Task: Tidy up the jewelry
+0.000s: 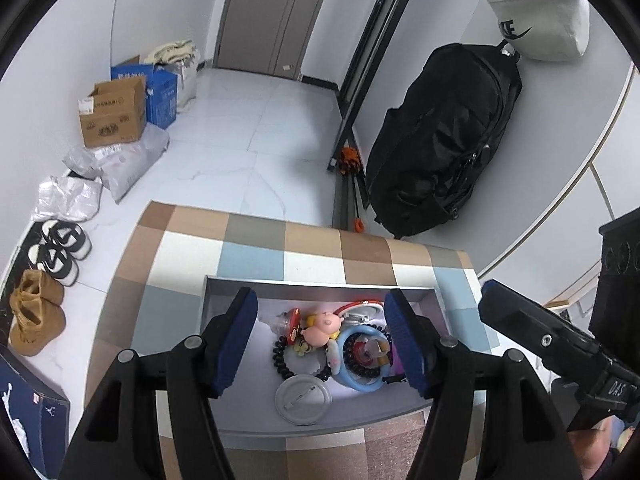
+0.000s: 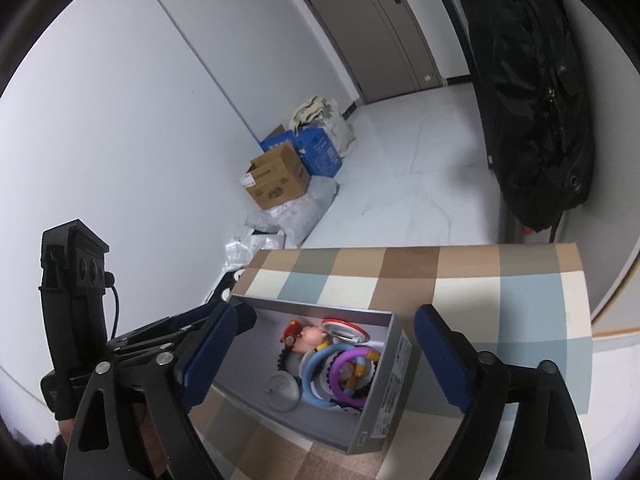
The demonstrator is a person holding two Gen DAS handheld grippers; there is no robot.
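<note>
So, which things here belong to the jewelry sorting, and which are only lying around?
For the job:
- grey box on the checked table
- blue ring
- black bead bracelet
- pink pig charm
- round clear badge
- left tool, right tool, both open

Lying about:
- cardboard boxes
- shoes
- black backpack

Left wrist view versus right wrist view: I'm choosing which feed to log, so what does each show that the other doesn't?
Only the left wrist view shows the shoes and tan boots on the floor, and the white bag above the backpack. Only the right wrist view shows the printed label on the grey box's outer side and the purple ring inside. Both show the box on the checkered cloth, the pink pig figure, blue ring, white round badge, black backpack, and open grippers.
</note>
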